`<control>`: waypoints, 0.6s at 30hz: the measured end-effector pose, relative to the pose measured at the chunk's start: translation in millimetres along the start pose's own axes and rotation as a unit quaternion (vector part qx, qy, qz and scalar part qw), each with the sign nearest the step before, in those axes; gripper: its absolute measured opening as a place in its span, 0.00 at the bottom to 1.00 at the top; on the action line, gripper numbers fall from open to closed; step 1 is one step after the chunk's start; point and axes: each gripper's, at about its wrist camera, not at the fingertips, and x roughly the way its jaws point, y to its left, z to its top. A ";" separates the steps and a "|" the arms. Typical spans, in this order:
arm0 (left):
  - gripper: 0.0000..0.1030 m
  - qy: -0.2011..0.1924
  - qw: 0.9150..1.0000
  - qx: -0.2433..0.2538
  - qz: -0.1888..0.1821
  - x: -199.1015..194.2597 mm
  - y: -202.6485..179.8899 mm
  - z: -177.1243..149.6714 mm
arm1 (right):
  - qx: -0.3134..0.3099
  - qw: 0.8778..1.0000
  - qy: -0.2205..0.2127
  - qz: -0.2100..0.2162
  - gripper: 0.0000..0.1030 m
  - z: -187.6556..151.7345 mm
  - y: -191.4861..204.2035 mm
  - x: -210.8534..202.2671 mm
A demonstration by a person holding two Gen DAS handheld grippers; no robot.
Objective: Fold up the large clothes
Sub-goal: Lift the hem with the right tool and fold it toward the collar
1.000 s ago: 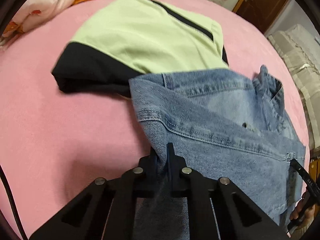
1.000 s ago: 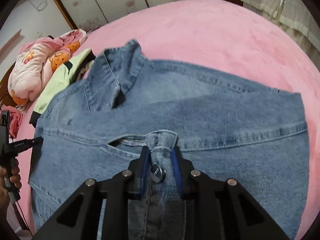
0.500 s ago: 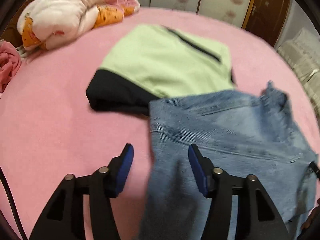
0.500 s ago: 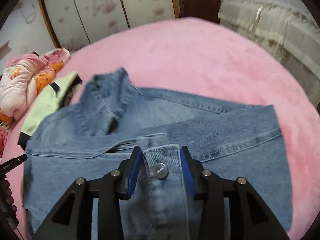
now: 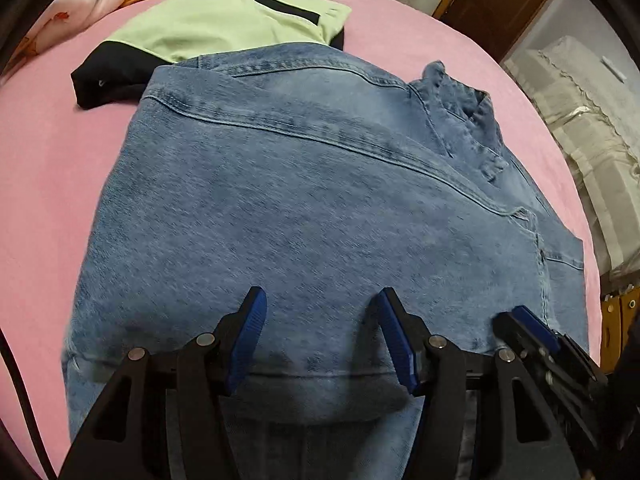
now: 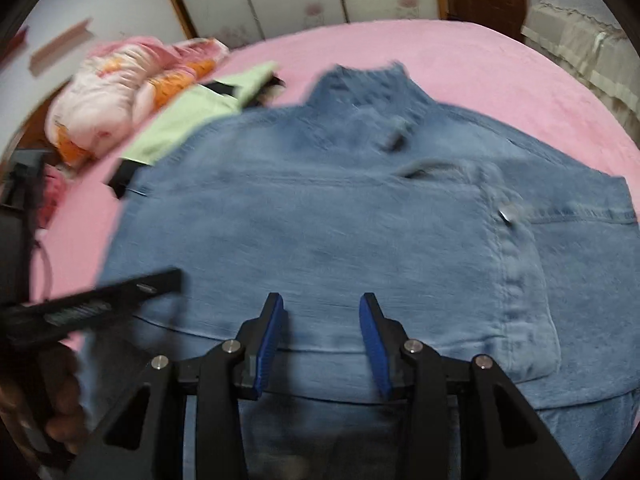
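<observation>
Denim, thick and faded blue: the jacket [image 5: 312, 200] lies spread on the pink bedspread [image 5: 48, 168], collar [image 5: 464, 112] toward one o'clock in the left wrist view, with one front panel folded across it and a metal button [image 6: 505, 213] showing at three o'clock in the right wrist view. Behind it, at eleven o'clock, a green and black garment [image 5: 224, 24] sits already folded, its edge tucked under the jacket's shoulder. Both tools have just been opening: the left gripper [image 5: 322, 338] stands with its blue pads well apart above the cloth near the hem, nothing between them, and the right gripper [image 6: 320, 340] likewise hovers over the lower edge, jaws parted and gripping nothing. This fabric looks heavy and fairly stiff, so it should hold a crease but resist a light pinch; doubled seams and the hem band offer the firmest purchase. For the next fold, taking hold at the bottom hem near six o'clock seems soundest.
</observation>
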 end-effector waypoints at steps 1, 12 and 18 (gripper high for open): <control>0.55 -0.003 1.000 0.000 0.006 0.2 3.6 1.5 | 0.004 1.000 0.001 -0.017 0.36 -0.9 -12.1 3.0; 0.55 0.006 0.998 -0.036 0.059 -16.9 21.2 9.2 | 0.035 0.999 0.009 -0.038 0.16 -3.4 -67.9 -32.0; 0.55 0.002 0.997 -0.029 0.067 -52.9 1.5 -6.6 | 0.050 0.998 0.008 -0.024 0.16 -6.7 -70.3 -68.5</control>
